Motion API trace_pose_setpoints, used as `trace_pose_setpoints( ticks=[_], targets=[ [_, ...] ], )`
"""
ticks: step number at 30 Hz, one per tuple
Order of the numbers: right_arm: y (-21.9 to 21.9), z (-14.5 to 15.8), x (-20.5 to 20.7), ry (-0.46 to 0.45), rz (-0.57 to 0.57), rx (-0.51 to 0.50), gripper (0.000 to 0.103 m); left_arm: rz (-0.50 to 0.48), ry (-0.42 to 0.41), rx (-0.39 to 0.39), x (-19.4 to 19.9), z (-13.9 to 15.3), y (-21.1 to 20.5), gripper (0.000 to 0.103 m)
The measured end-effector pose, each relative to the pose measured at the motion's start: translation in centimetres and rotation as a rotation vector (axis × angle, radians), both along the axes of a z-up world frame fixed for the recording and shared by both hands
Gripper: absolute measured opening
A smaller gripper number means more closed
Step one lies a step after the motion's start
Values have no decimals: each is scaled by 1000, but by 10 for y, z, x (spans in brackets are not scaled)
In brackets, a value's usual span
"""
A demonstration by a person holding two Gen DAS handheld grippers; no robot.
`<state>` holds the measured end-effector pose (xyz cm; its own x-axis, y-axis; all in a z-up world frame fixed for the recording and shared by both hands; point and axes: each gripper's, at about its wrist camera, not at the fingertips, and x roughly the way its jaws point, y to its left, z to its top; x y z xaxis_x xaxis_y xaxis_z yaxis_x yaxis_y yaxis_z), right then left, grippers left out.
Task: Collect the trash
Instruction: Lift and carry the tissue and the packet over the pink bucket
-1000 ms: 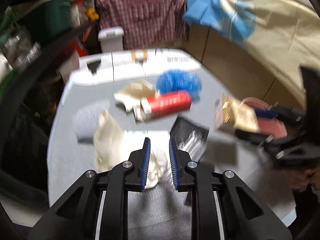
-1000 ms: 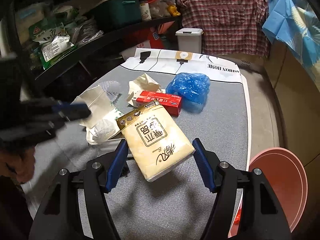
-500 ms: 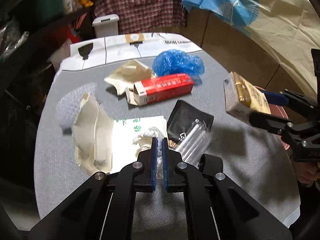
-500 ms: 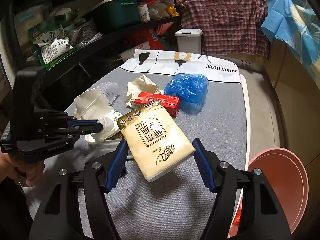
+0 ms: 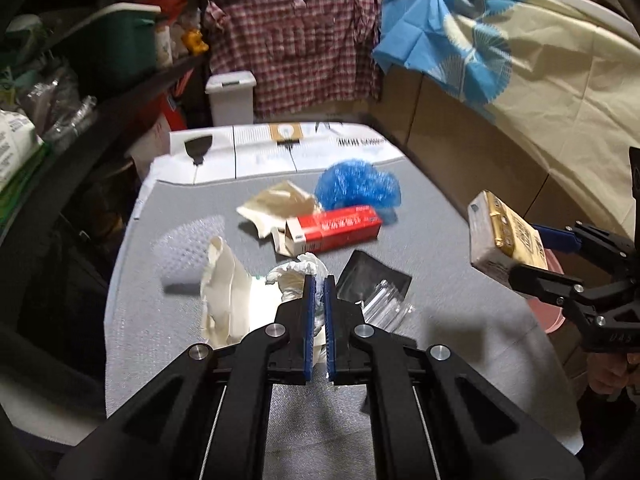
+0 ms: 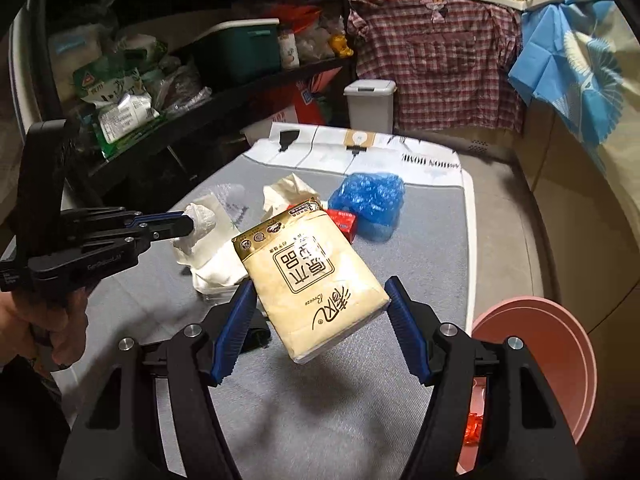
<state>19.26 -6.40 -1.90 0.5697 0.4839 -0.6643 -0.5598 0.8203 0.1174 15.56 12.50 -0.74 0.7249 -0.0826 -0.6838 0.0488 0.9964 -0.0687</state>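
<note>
Grey fabric-topped table. Far end: white printed sheet. Mid-surface: blue plastic bag touching red carton; crumpled beige paper beside carton. Near left: bubble wrap, cream paper bag. Black pouch with clear wrapper.

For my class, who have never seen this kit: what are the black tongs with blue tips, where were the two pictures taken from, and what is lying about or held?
They are hand-held grippers, one per hand, each carrying a camera looking along its fingers. The left gripper is shut on a crumpled white tissue. The right gripper clamps a tissue pack. On the grey table lie a red box, a blue plastic bag and a black packet. A pink bin stands beside it.
</note>
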Motion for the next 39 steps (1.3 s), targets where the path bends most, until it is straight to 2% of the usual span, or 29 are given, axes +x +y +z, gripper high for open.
trace_pose_setpoints(
  ticks=[14, 19, 25, 29, 36, 39],
  targets=[
    [-53, 67, -33, -85, -142, 41, 66, -19, -124, -23, -30, 42, -25, 5],
    [-87, 83, -45, -130, -204, 29, 66, -37, -143, -26, -38, 48, -37, 4],
    [-129, 78, -48, -158, -304, 45, 66, -61, -147, -17, -41, 49, -54, 5],
    [-156, 62, -41, -121, -377, 83, 66, -83, -151, -18, -43, 53, -69, 5],
    [-195, 51, -33, -121, -497, 99, 66, -144, -121, -32, -37, 49, -116, 5],
    [-207, 46, -27, -92, -532, 139, 66, -176, -116, -43, -32, 46, -143, 4]
  ],
)
